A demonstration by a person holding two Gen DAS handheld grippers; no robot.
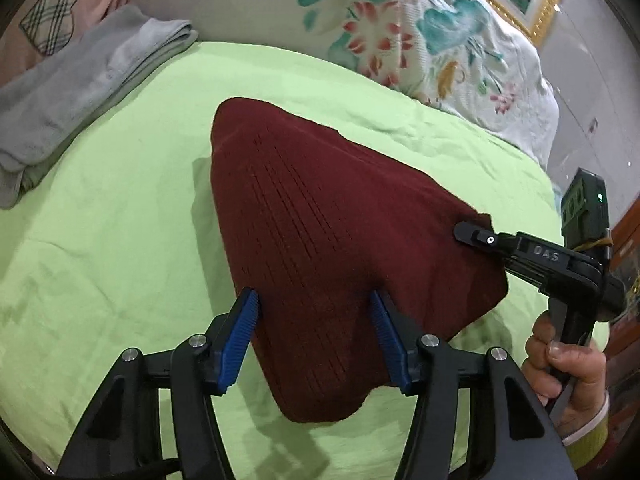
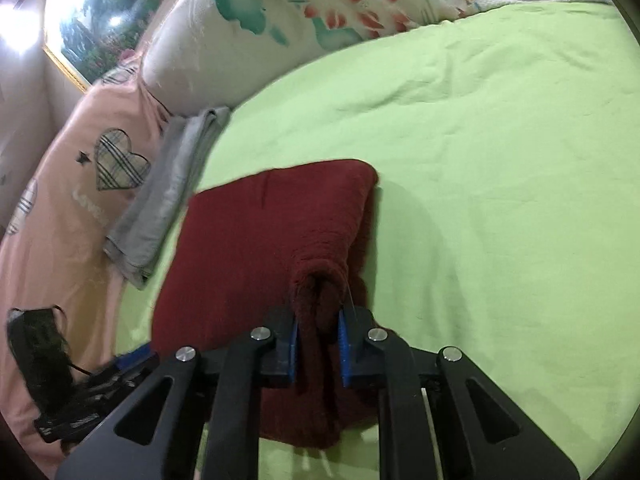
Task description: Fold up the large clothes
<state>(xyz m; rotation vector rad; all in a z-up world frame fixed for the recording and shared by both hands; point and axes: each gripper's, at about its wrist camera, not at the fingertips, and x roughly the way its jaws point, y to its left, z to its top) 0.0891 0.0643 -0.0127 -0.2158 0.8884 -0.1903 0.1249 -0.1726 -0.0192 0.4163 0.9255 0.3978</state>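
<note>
The right gripper's lower fingers are hidden behind the maroon garment [image 1: 332, 248] at three o'clock. The framed picture [image 2: 100, 12] is blurred and cut off at eleven o'clock.

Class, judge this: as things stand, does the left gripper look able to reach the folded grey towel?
Probably yes: the left gripper is open, and only bare green sheet separates it from the grey towel.

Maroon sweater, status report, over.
Left gripper open, straddling maroon sweater edge. Right gripper shut on its corner. Folded grey garment lies apart, nothing blocking.
</note>
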